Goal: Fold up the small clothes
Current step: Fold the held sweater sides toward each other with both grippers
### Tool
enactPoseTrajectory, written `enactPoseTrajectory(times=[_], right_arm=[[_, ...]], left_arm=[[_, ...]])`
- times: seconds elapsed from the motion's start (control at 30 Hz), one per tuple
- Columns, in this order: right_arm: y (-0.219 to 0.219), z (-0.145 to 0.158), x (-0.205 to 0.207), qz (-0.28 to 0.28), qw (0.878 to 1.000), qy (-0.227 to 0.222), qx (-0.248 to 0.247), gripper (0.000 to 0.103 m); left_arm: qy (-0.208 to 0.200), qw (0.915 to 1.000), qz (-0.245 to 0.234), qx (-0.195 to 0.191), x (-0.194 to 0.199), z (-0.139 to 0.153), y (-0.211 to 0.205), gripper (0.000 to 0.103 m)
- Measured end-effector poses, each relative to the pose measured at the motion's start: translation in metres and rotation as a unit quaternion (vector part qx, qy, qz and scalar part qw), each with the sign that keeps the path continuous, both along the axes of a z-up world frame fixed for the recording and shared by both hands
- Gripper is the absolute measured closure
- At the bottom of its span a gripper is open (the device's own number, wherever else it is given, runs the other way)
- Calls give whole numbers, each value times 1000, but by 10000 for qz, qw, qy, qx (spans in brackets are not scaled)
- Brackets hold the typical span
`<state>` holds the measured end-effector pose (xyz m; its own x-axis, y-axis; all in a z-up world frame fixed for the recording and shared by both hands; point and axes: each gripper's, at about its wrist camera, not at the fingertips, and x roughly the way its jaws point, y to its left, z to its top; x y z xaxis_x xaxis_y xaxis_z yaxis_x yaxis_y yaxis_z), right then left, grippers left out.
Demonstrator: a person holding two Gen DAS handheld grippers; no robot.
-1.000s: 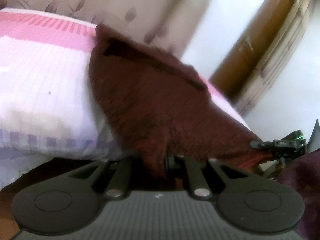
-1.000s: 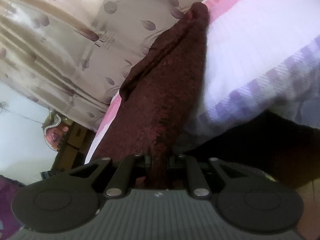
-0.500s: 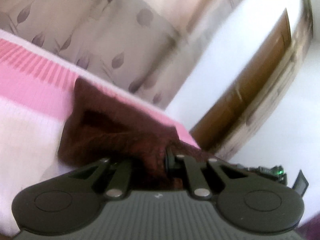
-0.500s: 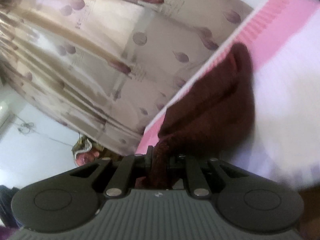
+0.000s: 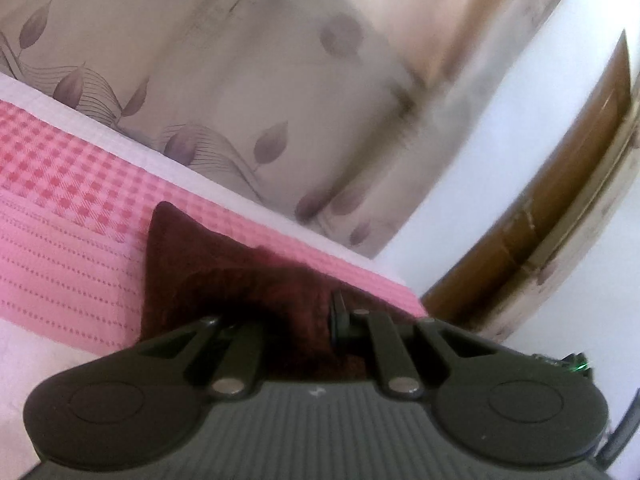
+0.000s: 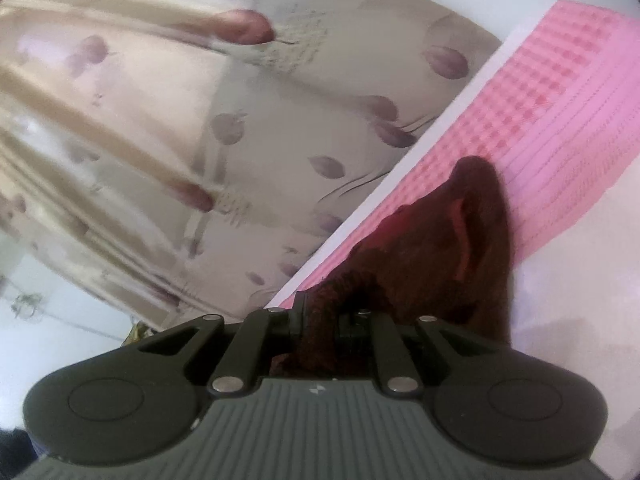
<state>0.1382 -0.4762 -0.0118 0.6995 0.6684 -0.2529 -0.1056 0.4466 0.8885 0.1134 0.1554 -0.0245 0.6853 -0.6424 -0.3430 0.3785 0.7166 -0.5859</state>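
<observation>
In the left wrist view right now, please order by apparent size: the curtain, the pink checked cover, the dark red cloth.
1. curtain, the largest area
2. pink checked cover
3. dark red cloth, the smallest; the hand-held gripper hides part of it

These are apparent sizes only, since the curtain hangs farther from the camera.

No words, numbers or brand names can be read in either view. The only sign is a small pale logo mark on the ribbed grey top of each gripper body, at the bottom centre of the frame: one on the left gripper (image 5: 317, 391) and one on the right gripper (image 6: 316, 390), both too small to make out as letters. The curtain (image 6: 280, 44) in the upper middle of the right wrist view carries faint printed patches that might be lettering, but they are blurred beyond reading.
</observation>
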Motion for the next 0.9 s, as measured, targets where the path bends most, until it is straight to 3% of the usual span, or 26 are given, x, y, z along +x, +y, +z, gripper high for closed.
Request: enactPoseTrajectory(times=[0.5,0.9], right_arm=[[7,-42,71,-241,9992,307,21,86],[9,-73,95,-463,9963,674,247,83]], left_arm=[[339,9986,403,-10,52,-26,-5,93],[507,9976,475,21,74,-36,-8,91]])
